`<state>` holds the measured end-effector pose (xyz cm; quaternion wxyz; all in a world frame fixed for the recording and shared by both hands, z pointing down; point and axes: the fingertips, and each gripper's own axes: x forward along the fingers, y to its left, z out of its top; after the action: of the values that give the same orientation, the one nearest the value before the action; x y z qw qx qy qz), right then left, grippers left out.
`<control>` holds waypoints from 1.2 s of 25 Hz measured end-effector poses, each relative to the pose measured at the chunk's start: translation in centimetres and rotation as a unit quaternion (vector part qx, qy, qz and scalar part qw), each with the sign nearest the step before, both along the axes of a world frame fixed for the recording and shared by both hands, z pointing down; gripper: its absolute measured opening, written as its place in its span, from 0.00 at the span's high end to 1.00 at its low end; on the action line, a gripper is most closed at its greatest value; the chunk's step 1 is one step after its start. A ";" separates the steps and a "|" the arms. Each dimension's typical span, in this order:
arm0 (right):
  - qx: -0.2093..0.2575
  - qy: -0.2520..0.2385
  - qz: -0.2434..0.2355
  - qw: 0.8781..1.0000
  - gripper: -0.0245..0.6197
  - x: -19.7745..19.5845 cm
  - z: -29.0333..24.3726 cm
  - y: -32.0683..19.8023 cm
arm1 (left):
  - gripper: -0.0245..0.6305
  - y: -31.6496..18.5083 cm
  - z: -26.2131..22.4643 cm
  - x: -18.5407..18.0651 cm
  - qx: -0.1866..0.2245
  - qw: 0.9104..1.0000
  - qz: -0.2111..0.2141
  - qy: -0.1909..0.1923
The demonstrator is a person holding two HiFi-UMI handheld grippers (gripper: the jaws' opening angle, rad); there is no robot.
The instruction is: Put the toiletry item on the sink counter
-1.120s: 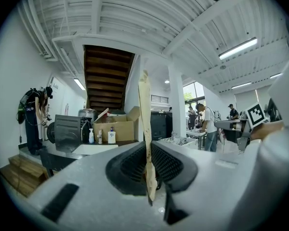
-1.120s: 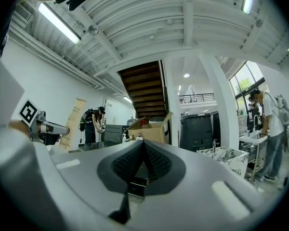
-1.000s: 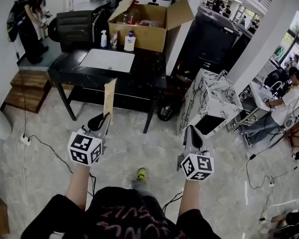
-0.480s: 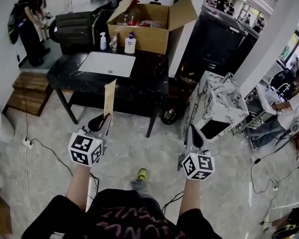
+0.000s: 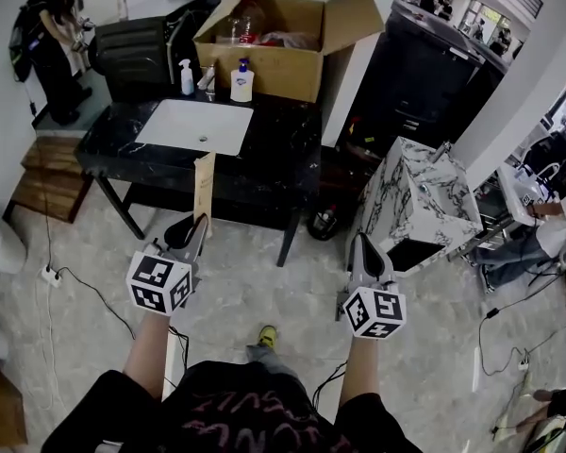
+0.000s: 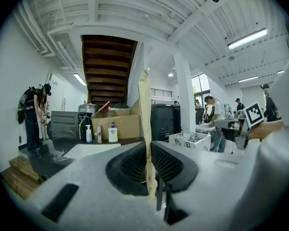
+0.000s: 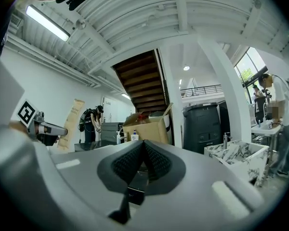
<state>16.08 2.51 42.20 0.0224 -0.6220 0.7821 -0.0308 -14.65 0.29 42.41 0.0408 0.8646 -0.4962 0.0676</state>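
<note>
Packet (image 5: 204, 185) upright between left tongs (image 5: 195, 228) — clamped, right tongs (image 5: 362, 243) closed, empty.

The pouch (image 5: 204, 185) is showing matt tan paper. The tabletop (image 5: 283, 149) is gleaming like glossy black veined stone. The box (image 5: 264, 64) is showing plain brown cardboard. The left gripper (image 6: 147, 150) fingers (image 6: 171, 162) are showing ribbed matt black pads.

Left gripper (image 6: 150, 154), jaws tight on an upright tan packet (image 6: 145, 109), sink counter (image 6: 42, 159) beyond.

An open workshop hall: sink counter (image 5: 297, 144), cardboard box (image 5: 274, 69), loose floor cables (image 5: 87, 284).
</note>
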 end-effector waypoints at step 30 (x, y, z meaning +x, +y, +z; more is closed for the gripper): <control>-0.010 -0.018 -0.049 0.999 0.94 5.2 0.6 -21.9 | 0.92 -20.1 -0.8 6.5 -0.003 0.999 -0.035 -0.009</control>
<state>21.25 -19.43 42.78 0.0290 -0.5821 0.8110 -0.0511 -8.12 -19.80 41.64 0.0415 0.8458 -0.5265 0.0754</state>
